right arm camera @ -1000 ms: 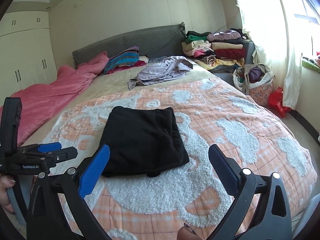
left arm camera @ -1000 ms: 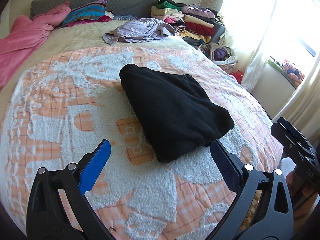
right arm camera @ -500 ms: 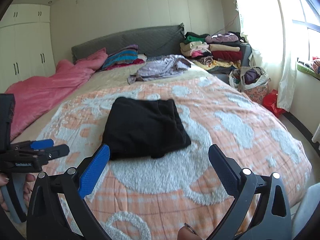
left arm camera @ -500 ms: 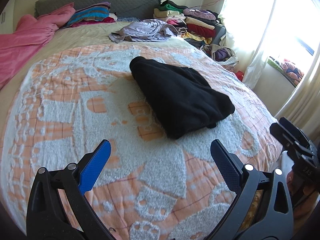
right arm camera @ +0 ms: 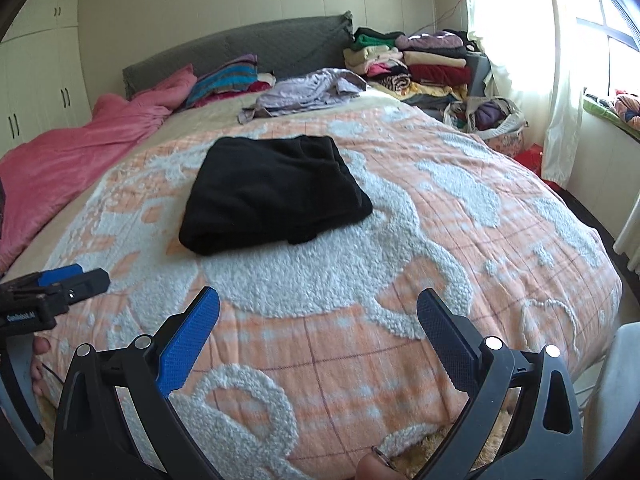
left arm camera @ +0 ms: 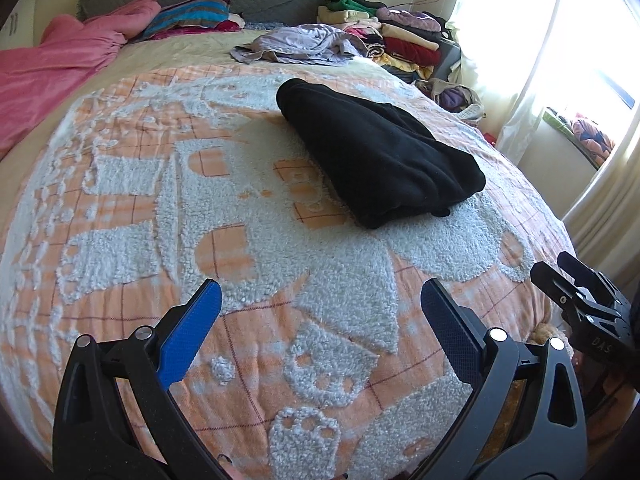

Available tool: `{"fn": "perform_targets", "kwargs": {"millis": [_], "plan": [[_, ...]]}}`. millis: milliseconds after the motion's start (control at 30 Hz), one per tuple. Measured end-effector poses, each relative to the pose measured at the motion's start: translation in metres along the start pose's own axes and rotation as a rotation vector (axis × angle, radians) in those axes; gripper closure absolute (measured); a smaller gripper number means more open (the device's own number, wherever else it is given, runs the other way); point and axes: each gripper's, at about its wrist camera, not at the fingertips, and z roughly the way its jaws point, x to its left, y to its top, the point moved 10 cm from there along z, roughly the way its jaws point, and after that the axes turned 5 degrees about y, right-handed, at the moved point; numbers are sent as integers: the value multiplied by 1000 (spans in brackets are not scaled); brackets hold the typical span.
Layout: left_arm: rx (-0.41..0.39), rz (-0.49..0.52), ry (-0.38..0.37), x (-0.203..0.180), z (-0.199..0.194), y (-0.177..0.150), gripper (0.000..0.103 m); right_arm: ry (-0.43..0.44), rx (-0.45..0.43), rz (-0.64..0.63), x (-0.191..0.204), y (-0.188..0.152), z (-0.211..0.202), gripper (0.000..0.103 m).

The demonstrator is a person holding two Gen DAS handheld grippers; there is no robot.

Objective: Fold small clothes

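Observation:
A black garment (left arm camera: pixel 380 152) lies folded into a thick rectangle on the orange and white bedspread (left arm camera: pixel 160 220); it also shows in the right wrist view (right arm camera: pixel 272 194). My left gripper (left arm camera: pixel 320 304) is open and empty, well short of the garment near the foot of the bed. My right gripper (right arm camera: pixel 318 308) is open and empty, also well back from the garment. The left gripper shows at the left edge of the right wrist view (right arm camera: pixel 60 280), and the right gripper shows at the right edge of the left wrist view (left arm camera: pixel 576 292).
A crumpled lilac garment (right arm camera: pixel 308 90) lies near the grey headboard (right arm camera: pixel 256 48). A pink blanket (right arm camera: pixel 72 156) covers the bed's left side. Stacked folded clothes (right arm camera: pixel 416 60) and a laundry basket (right arm camera: pixel 492 120) stand by the curtained window at right.
Both grippers have pulled back from the black garment toward the foot of the bed; the garment looks smaller and farther in both views. It has not moved.

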Motion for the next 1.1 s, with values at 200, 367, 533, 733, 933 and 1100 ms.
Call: {"fn": "perform_targets", "kwargs": {"millis": [200,367,533,733,933,1100], "plan": [[6,1,7,2,1,-2,10,-6,0,-3,-2,0,-1,5],[15,3,13,2,2,-3,10,-9,-3,-9,-1,1,0,5],[24,9,25,2,4,-4,10,-10,-1,-10,-1,1,1,5],[28,14,35,1,4,-5,10,-11,-4,-6,-2,1,1,5],[33,19,41,0,5,-6,10,-14,-6,-4,-4,1,0,5],[32,16,44,1,4,-7,10,-15,-7,-7,-5,2,-1,5]]}}
